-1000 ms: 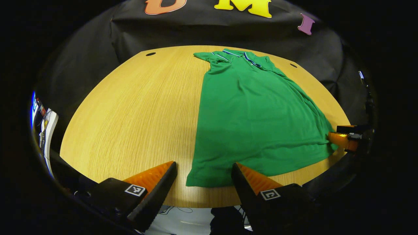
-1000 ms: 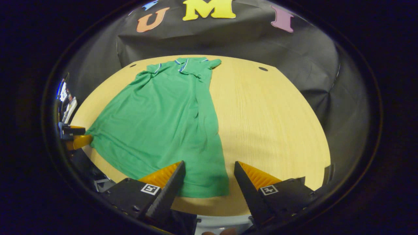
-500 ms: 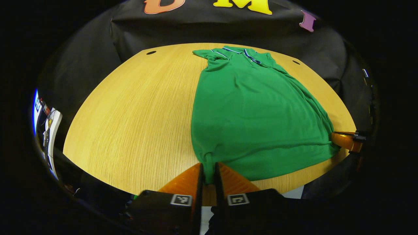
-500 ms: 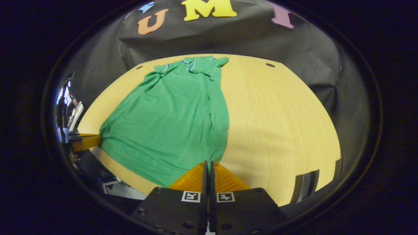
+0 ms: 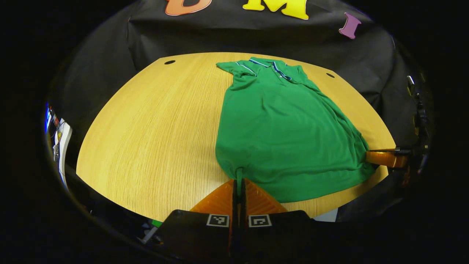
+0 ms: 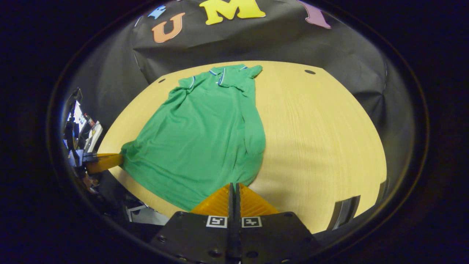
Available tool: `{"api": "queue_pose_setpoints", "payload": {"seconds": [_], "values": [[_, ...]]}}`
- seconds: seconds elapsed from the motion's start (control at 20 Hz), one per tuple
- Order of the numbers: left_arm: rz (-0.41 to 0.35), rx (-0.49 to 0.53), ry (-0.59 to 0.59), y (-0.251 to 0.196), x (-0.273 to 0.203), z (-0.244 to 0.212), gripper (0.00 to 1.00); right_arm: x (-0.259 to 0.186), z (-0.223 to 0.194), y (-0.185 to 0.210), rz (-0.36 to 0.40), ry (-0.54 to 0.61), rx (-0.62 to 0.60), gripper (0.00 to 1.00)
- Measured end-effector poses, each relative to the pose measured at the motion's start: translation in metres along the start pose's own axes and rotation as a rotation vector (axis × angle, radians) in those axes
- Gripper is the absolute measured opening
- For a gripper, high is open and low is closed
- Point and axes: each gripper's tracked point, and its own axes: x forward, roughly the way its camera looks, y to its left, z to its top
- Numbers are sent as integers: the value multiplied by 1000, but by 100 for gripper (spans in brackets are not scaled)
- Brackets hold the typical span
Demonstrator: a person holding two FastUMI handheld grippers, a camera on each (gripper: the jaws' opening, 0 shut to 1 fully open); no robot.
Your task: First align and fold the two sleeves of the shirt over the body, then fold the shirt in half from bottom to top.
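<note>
the green shirt [image 5: 282, 132] is laid long on the wooden table [image 5: 146, 132], with its collar [image 5: 271, 64] far away at 12 o'clock and its bottom edge near at 6 o'clock. both sleeves look already folded in over the body, so the first part of the task seems to be done.

the left gripper [image 5: 238, 183] is squeezed tight on one bottom corner of the shirt, at 6 o'clock in the left gripper view. the right gripper [image 6: 234, 187] is squeezed tight on the other bottom corner, at 6 o'clock in the right gripper view. the right gripper can also be seen at 3 o'clock in the left gripper view, holding its corner.

the cloth is bunched up a little at both corners. the fold from bottom to top is not yet made. the bottom edge must be carried up to the collar and laid down flat.
</note>
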Motion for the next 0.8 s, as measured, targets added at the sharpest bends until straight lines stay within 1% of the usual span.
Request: {"api": "queue_pose_setpoints", "payload": {"seconds": [0.2,0.35,0.45,0.55,0.75,0.8], "values": [[-2,-19,-56,7,-8,32,6,-13,32,2,15,-56,19,0],[-5,-16,-110,6,-12,64,6,-21,62,-1,21,-98,36,0],[2,-6,-153,7,-17,87,6,-28,86,-2,28,-134,50,0],[-11,-13,-196,2,-19,112,6,-33,109,-5,34,-166,56,0],[-14,-15,-257,-2,-16,154,6,-37,156,-9,35,-223,60,0],[-19,-12,-264,-4,-14,163,6,-36,167,-8,46,-229,60,0]]}}
